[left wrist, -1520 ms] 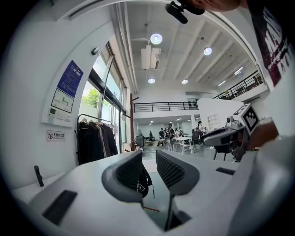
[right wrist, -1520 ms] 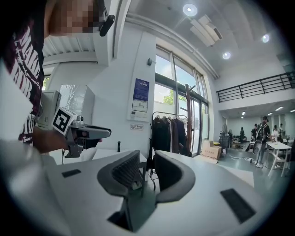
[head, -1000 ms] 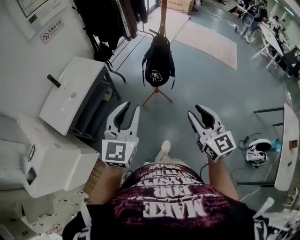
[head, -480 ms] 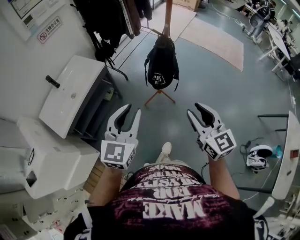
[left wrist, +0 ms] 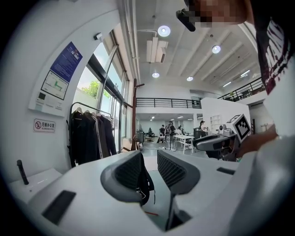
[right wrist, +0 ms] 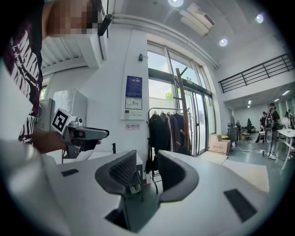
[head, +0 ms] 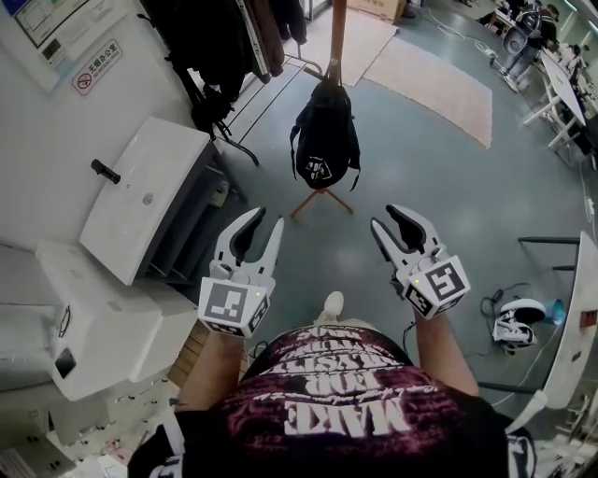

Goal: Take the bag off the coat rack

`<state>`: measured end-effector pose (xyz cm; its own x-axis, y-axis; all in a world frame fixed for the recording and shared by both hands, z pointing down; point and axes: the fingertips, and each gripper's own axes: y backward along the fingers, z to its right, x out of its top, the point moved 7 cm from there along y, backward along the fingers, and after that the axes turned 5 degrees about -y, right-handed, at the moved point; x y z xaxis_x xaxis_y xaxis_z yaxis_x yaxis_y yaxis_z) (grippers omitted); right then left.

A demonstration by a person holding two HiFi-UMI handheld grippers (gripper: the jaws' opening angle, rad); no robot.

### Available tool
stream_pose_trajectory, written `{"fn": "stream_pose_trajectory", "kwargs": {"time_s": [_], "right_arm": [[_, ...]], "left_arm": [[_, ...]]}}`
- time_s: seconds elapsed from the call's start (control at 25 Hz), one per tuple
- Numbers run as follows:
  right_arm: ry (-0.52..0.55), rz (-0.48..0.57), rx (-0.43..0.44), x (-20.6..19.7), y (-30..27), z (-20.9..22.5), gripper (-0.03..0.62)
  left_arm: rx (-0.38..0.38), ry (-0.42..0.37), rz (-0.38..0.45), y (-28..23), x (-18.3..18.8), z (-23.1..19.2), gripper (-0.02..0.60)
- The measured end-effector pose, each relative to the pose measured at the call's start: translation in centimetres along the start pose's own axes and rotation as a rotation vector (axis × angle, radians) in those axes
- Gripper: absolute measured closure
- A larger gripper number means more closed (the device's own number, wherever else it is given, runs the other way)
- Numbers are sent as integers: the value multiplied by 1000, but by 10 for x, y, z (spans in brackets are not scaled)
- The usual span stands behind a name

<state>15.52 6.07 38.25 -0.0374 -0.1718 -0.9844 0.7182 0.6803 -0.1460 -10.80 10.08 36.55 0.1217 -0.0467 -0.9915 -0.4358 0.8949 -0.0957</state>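
Note:
A black backpack (head: 325,140) with a white logo hangs from a wooden coat rack (head: 338,28) whose legs (head: 322,198) spread on the grey floor ahead of me. My left gripper (head: 265,219) and right gripper (head: 386,218) are both open and empty, held side by side well short of the bag. In the left gripper view the backpack (left wrist: 146,184) shows low between the jaws of the left gripper (left wrist: 150,159), under the rack pole (left wrist: 134,115). In the right gripper view the rack pole (right wrist: 183,110) rises past the right gripper (right wrist: 147,161). The bag there is mostly hidden by the jaws.
White cabinets (head: 145,196) line the wall at left. A clothes rail with dark coats (head: 215,37) stands left of the rack. A beige rug (head: 430,79) lies beyond it. A white headset (head: 509,322) and cables lie on the floor at right, near white tables (head: 570,317).
The view has advanced toward the coat rack, so the backpack sits slightly lower and nearer in the head view. Both grippers stay open and hold the same pose.

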Motion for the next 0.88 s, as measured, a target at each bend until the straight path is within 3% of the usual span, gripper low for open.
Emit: {"fn": "stream_pose_trajectory", "kwargs": {"time_s": [0.32, 0.56, 0.88], "right_arm": [[7, 12, 24, 10, -10, 31, 441], [15, 37, 48, 20, -11, 64, 441], [-17, 3, 53, 1, -16, 100, 441]], "left_arm": [[53, 1, 1, -28, 6, -4, 480], [76, -81, 14, -56, 22, 10, 480], [83, -71, 2, -74, 19, 16, 480]]}}
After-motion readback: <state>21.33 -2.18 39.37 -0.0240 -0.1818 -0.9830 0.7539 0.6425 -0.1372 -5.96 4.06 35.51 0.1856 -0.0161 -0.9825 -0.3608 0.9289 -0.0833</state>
